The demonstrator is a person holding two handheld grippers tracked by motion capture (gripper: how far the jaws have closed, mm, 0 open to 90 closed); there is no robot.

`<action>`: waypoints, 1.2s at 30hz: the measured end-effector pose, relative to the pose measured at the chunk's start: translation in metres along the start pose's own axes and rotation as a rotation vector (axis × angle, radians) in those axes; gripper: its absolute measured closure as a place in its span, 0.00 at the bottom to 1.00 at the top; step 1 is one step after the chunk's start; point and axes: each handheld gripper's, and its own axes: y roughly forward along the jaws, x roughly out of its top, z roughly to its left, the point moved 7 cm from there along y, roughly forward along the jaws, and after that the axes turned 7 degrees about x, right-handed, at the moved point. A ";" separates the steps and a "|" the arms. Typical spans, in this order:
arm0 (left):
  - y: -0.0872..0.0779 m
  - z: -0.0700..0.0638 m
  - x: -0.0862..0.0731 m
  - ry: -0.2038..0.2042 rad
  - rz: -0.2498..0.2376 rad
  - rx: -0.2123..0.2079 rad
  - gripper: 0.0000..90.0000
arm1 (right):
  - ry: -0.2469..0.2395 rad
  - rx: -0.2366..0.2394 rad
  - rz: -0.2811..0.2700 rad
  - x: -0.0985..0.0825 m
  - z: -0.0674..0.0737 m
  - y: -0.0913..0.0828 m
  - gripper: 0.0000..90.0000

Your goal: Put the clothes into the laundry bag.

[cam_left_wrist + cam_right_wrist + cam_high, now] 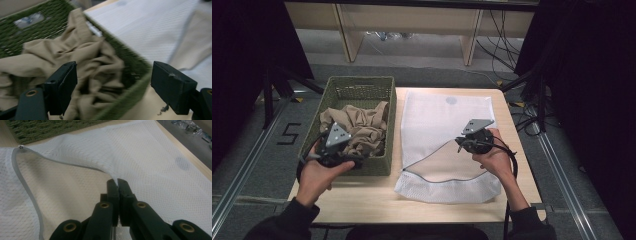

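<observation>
Two black fingers [61, 87] of the left gripper [113, 92] are seen wide apart, with nothing held between them. Just past them, a crumpled tan cloth [75, 57] is piled inside a green woven basket [125, 60]. A white mesh bag [155, 30] is spread flat beside the basket on the pale surface [147, 107].

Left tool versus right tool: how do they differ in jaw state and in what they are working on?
The left tool has its jaws wide apart with nothing pinched; the right tool has its jaws shut on the white mesh bag, lifting the upper layer at the bag's opening. The left tool hovers over the tan cloth in the green basket; the right tool is over the bag on the table. Both are hand-held, with black jaws.
</observation>
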 end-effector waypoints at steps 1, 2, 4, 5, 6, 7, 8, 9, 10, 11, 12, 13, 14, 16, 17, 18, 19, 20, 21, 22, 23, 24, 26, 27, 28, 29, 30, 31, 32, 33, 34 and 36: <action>0.007 0.006 0.003 -0.010 0.008 0.001 0.22 | -0.019 -0.001 -0.003 0.001 -0.001 0.000 1.00; 0.014 0.010 0.006 -0.028 0.014 -0.003 0.22 | -0.002 0.004 0.001 0.000 0.000 -0.001 1.00; 0.023 0.013 0.008 -0.045 0.026 -0.014 0.20 | -0.003 0.005 0.001 0.000 0.000 -0.001 1.00; 0.040 0.016 0.009 -0.057 0.078 -0.058 0.20 | 0.011 0.006 0.006 0.000 0.001 0.000 1.00; 0.047 0.017 0.008 -0.058 0.116 -0.085 0.20 | -0.004 0.010 0.006 0.000 0.001 0.001 1.00; 0.047 0.017 0.008 -0.058 0.116 -0.085 0.21 | 0.022 0.012 0.011 -0.002 0.002 0.001 1.00; 0.062 0.017 0.012 -0.081 0.120 -0.102 0.21 | 0.023 0.014 0.013 -0.002 0.002 0.001 1.00; 0.062 0.017 0.012 -0.081 0.120 -0.102 0.20 | 0.023 0.014 0.013 -0.002 0.002 0.001 1.00; 0.076 0.013 0.014 -0.103 0.126 -0.120 0.19 | -0.001 0.018 0.014 -0.002 0.000 0.003 1.00; 0.082 0.011 0.016 -0.107 0.130 -0.128 0.19 | -0.017 0.018 0.012 -0.003 0.000 0.004 1.00; 0.086 0.010 0.017 -0.106 0.134 -0.132 0.19 | 0.024 0.011 0.012 -0.004 0.002 0.005 1.00; 0.089 0.009 0.018 -0.089 0.158 -0.141 0.19 | 0.022 0.015 0.014 -0.005 0.001 0.006 1.00; 0.089 0.009 0.018 -0.089 0.158 -0.141 0.19 | 0.019 0.016 0.016 -0.005 0.001 0.006 1.00; 0.098 0.003 0.018 -0.060 0.206 -0.170 0.17 | 0.008 0.018 0.018 -0.006 0.000 0.007 1.00; 0.101 0.003 0.017 -0.028 0.230 -0.170 0.18 | -0.014 0.022 0.018 -0.006 0.000 0.008 1.00; 0.106 0.003 0.016 -0.013 0.231 -0.148 0.18 | 0.015 0.018 0.021 -0.007 0.001 0.007 1.00; 0.111 0.003 0.014 -0.011 0.251 -0.148 0.18 | 0.007 0.018 0.019 -0.006 0.000 0.008 1.00; 0.114 0.004 0.012 -0.041 0.306 -0.155 0.17 | 0.007 0.020 0.022 -0.007 0.000 0.008 1.00; 0.117 0.004 0.011 -0.064 0.328 -0.172 0.17 | 0.013 0.018 0.021 -0.007 0.000 0.008 1.00; 0.117 0.004 0.011 -0.064 0.328 -0.172 0.17 | 0.013 0.018 0.021 -0.007 0.000 0.008 1.00; 0.120 0.009 0.011 -0.007 0.338 -0.156 0.18 | -0.014 0.023 0.022 -0.007 0.000 0.009 1.00; 0.121 0.012 0.011 0.003 0.349 -0.142 0.20 | -0.014 0.023 0.021 -0.007 -0.001 0.009 1.00; 0.124 0.013 0.010 -0.009 0.351 -0.138 0.20 | 0.019 0.019 0.022 -0.007 0.001 0.009 1.00; 0.130 0.016 0.006 -0.010 0.369 -0.136 0.21 | -0.012 0.021 0.024 -0.007 0.000 0.009 1.00; 0.132 0.019 0.003 -0.010 0.379 -0.127 0.21 | 0.003 0.018 0.030 -0.008 0.001 0.008 1.00; 0.134 0.022 0.000 0.005 0.388 -0.114 0.21 | -0.008 0.023 0.026 -0.007 0.000 0.009 1.00; 0.136 0.025 -0.003 0.014 0.398 -0.100 0.21 | -0.001 0.019 0.025 -0.007 0.000 0.008 1.00; 0.138 0.028 -0.007 0.028 0.407 -0.091 0.21 | 0.016 0.019 0.022 -0.008 0.000 0.008 1.00; 0.138 0.028 -0.007 0.028 0.407 -0.091 0.20 | 0.016 0.019 0.022 -0.008 0.000 0.008 1.00; 0.142 0.028 -0.016 0.037 0.431 -0.104 0.19 | -0.003 0.027 0.027 -0.009 0.001 0.009 1.00; 0.144 0.027 -0.018 0.025 0.425 -0.121 0.18 | -0.005 0.027 0.026 -0.009 0.000 0.009 1.00; 0.149 0.024 -0.023 0.012 0.416 -0.147 0.17 | -0.006 0.027 0.028 -0.009 -0.001 0.010 1.00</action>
